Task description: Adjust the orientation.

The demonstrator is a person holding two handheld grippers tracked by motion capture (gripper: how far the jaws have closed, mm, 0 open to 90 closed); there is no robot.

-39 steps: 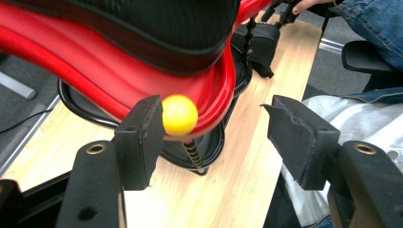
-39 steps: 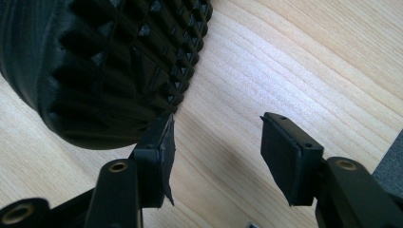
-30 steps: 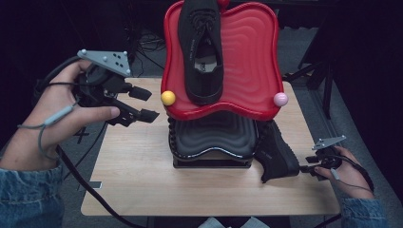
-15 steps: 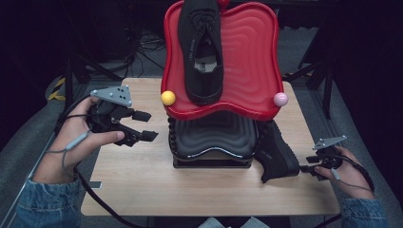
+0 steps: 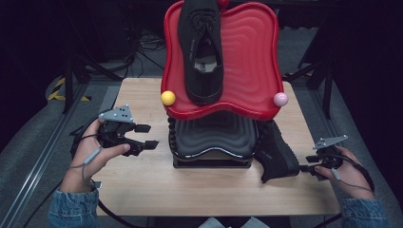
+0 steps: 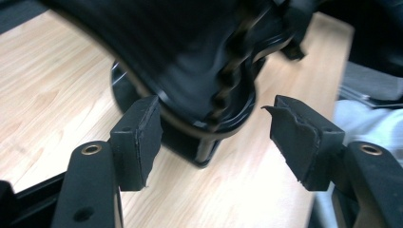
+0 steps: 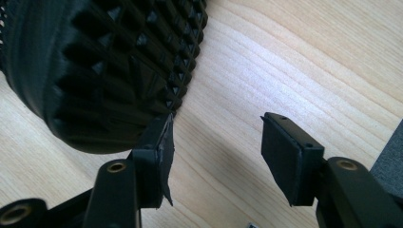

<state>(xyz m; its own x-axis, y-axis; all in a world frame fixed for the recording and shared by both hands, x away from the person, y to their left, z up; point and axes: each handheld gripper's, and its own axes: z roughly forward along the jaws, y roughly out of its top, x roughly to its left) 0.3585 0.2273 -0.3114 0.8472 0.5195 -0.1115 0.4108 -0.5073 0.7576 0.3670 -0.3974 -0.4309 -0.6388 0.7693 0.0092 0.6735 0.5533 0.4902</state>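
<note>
Two black shoes [image 5: 202, 47] [image 5: 276, 154], one red tray [image 5: 247, 57], one black tray [image 5: 214, 135], two balls [image 5: 167, 98] [image 5: 280, 99].

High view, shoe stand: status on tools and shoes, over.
Left tool open, empty, beside black stand. Right tool open, at the table shoe's sole. Second shoe on red tray. Nothing blocking.

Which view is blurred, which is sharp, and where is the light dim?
Left gripper view: the black stand is smeared, though the pads are crisp. Right gripper view: the shoe sole and table are sharp. High view: the surroundings are dark around the lit table.
</note>
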